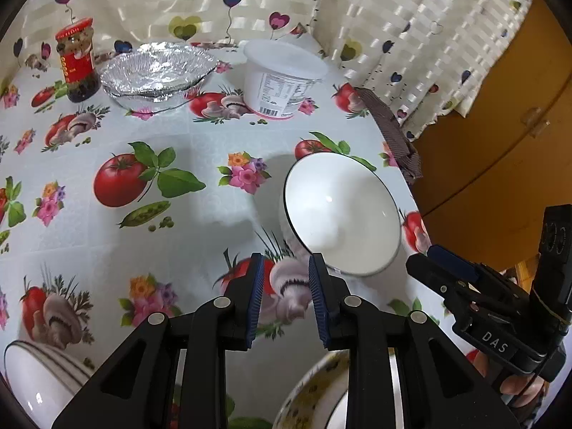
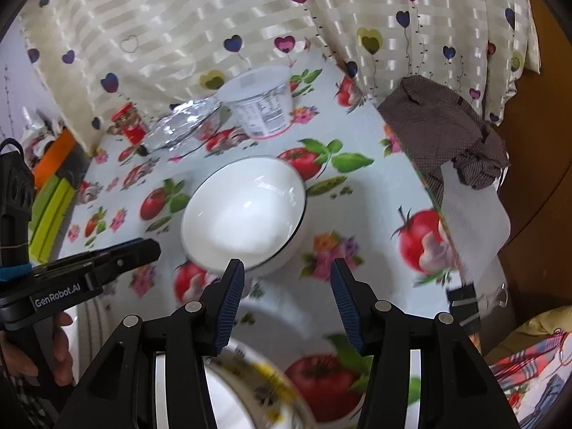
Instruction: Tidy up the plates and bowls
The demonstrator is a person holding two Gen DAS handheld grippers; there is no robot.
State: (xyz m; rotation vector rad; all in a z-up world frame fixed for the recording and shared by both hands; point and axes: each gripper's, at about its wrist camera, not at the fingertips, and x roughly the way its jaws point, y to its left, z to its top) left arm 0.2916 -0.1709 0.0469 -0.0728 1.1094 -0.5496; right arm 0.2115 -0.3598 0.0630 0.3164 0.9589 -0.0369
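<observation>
A white bowl with a thin dark rim [image 1: 339,214] stands upright on the patterned tablecloth, just ahead and to the right of my left gripper [image 1: 286,261]. That gripper is open by a narrow gap with nothing between its blue pads. In the right wrist view the same bowl [image 2: 246,214] sits just beyond my right gripper [image 2: 287,275], which is open wider and holds nothing. A flower-patterned plate [image 2: 257,375] lies under both grippers near the front edge and is partly hidden. A striped white bowl [image 1: 32,375] shows at the lower left. The right gripper [image 1: 425,257] hangs beside the bowl.
At the back stand a red-lidded jar [image 1: 77,60], stacked foil pans [image 1: 157,71] and a white lidded tub [image 1: 282,78] against a heart-print curtain. A brown cloth [image 2: 439,125] hangs over the table's right edge [image 2: 443,214]. A hand [image 2: 57,350] holds the left gripper.
</observation>
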